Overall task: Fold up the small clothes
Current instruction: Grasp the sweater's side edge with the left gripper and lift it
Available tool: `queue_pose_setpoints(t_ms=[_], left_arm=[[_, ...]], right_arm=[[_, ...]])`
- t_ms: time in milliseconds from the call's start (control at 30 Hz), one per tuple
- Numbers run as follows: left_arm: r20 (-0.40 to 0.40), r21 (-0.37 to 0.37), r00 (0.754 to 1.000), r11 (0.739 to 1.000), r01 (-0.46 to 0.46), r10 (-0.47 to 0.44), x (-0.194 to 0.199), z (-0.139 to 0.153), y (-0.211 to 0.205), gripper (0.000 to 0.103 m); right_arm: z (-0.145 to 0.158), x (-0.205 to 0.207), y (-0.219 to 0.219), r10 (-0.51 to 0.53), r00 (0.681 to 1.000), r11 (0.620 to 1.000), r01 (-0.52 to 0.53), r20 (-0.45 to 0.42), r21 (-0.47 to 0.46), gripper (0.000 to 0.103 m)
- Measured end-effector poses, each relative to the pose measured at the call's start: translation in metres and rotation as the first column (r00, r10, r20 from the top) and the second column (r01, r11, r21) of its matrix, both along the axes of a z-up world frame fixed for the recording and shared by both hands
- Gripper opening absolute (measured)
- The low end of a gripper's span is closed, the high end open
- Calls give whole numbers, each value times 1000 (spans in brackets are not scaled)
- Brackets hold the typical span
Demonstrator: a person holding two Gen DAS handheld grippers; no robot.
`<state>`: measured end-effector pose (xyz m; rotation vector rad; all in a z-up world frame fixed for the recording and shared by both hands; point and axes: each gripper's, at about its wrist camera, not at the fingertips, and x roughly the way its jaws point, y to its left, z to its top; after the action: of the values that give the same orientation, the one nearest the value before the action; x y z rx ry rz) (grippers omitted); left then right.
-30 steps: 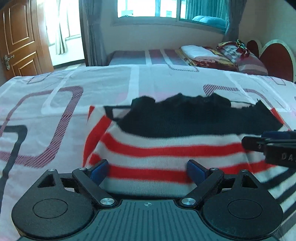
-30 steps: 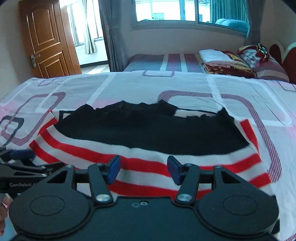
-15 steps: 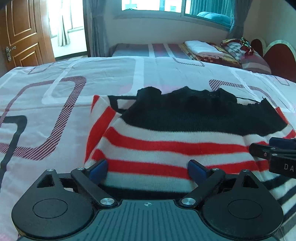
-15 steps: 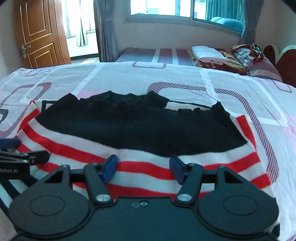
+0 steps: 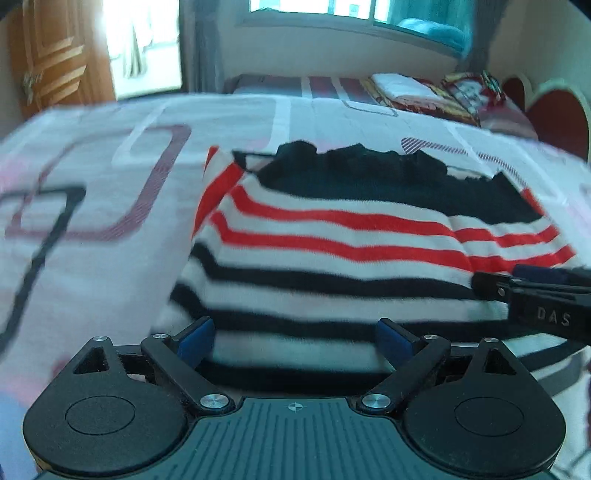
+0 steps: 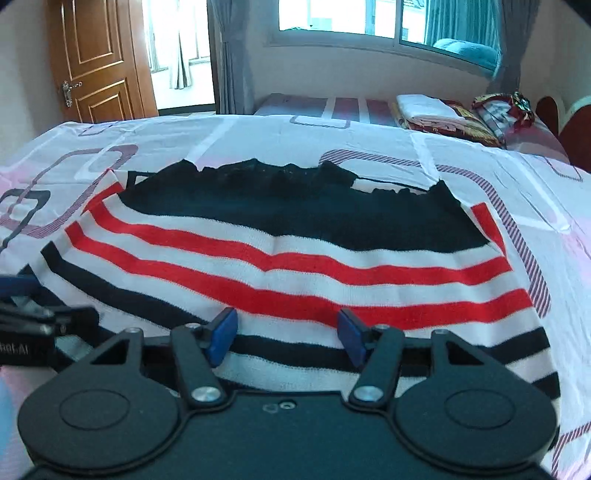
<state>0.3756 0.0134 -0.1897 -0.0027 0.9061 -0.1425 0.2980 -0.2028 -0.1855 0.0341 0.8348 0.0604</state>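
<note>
- Bedroom setting: a bed [image 6: 332, 136] with a patterned sheet fills both views, with a wooden door [image 6: 99, 59] far left of the sweater and a window [image 6: 384, 22] beyond it.
- Striped sweater [image 6: 295, 258] lies flat on the sheet, black band at the far end, red then black stripes toward the near hem.
- Left gripper [image 5: 295, 338] sits at the sweater's near left hem, jaws spread wide, holding nothing.
- Right gripper [image 6: 286, 338] sits at the near right hem, jaws likewise spread and empty.
- Judged step: lining up on the near edge before a fold.
- Next move likely calls for both grippers to pinch the hem, then carry it toward the black band evenly.
</note>
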Motion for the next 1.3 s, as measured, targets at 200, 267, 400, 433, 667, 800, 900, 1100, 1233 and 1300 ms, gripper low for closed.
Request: queue_pose_setpoints(t_ms=[200,267,400,433,667,800,900,1100,1233,1300], left_arm=[[-146,-299,980,938,-176,138,-29,-15,36,93],[-188,-400,964,881,-252,190,-36,-25,48,93],[-166,-478,960,832,-280,227,-41,-32,54,93],[-165,-500,957,816,-291,240,-39,-35,57,93],[-117,-625,940,711,-321,321,-14,-51,55,93],[-81,-661,924,673,-331,375,2,-55,50,93],[-94,-660,915,663,-353,393,10,-57,50,37],[-145,-659,908,646,-385,393,16,-65,55,29],[-113,-637,917,681,-362,382,18,-57,50,22],[-82,-646,924,686,-335,374,16,-50,50,21]], right_arm=[[10,-10,-5,8,1000,999,-9,21,51,59],[8,-11,-6,10,1000,998,-11,16,55,59],[5,-14,-8,9,1000,998,-10,15,68,60],[5,-14,-8,10,1000,998,-11,16,68,60],[3,-14,-10,1,999,997,-4,36,76,59],[1,-11,-9,12,999,997,-15,43,79,59],[-2,-9,-6,29,998,998,-32,46,61,59],[8,-6,-9,33,997,998,-35,67,43,59],[5,3,-9,25,998,1000,-24,64,-11,56],[-15,5,-5,59,998,997,-57,31,-59,59]])
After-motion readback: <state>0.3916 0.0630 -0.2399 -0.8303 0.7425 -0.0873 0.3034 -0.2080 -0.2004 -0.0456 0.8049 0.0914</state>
